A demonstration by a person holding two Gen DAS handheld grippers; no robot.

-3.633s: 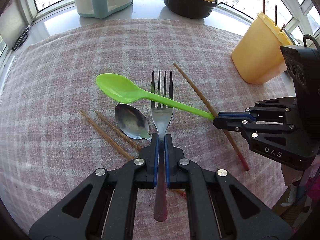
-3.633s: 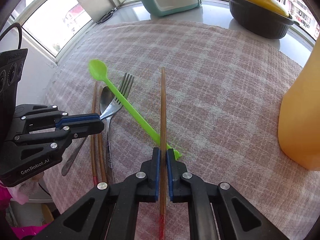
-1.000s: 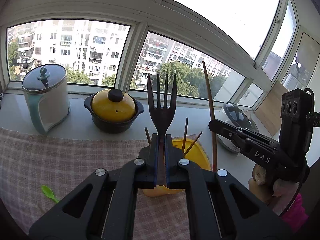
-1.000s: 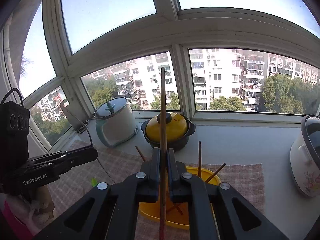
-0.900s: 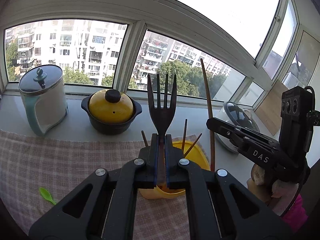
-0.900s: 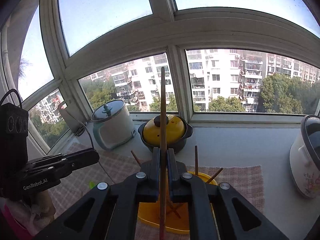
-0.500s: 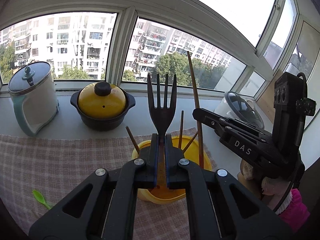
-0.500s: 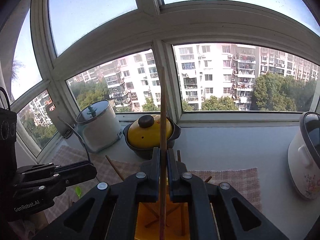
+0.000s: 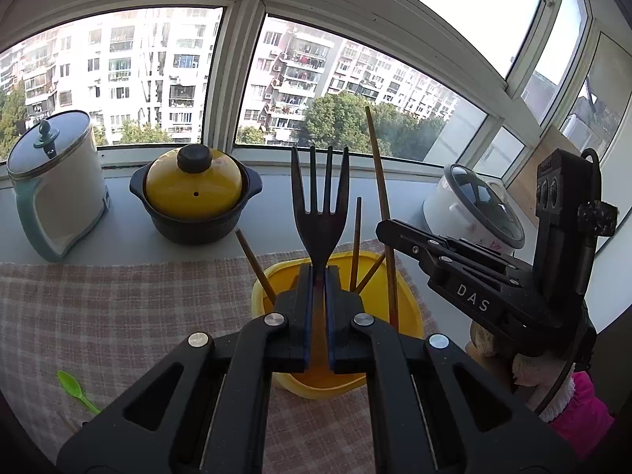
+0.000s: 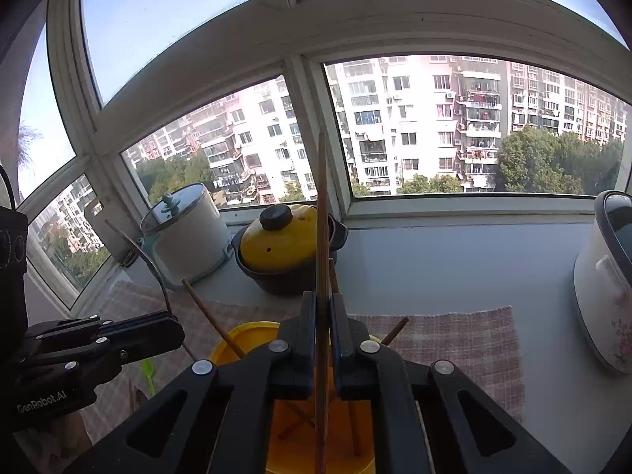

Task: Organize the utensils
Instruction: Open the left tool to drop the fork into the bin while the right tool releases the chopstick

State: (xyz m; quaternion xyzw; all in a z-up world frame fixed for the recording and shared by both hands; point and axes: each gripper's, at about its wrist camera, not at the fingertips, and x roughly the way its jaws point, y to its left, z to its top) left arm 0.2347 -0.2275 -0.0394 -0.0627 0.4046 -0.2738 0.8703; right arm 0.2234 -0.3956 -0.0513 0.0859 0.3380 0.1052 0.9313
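The left gripper (image 9: 320, 272) clenched the fork (image 9: 319, 201) upright over the yellow holder (image 9: 410, 308), the right gripper (image 10: 323, 300) gripped a chopstick (image 10: 322, 205) there too, so both probably needed straight lowering before release.

Grey countertop (image 9: 130, 251) runs along the window. Directly on it: white electric pot with teal handle and glass lid (image 9: 55, 181) far left, black casserole with yellow lid (image 9: 195, 199) just beside it, white rice cooker (image 9: 474, 209) at the right end. Pink-and-white checked cloth (image 9: 118, 316) covers the near part. On the cloth: yellow utensil holder (image 9: 410, 316) with chopsticks standing in it, green plastic spoon (image 9: 73, 385) near the left edge.
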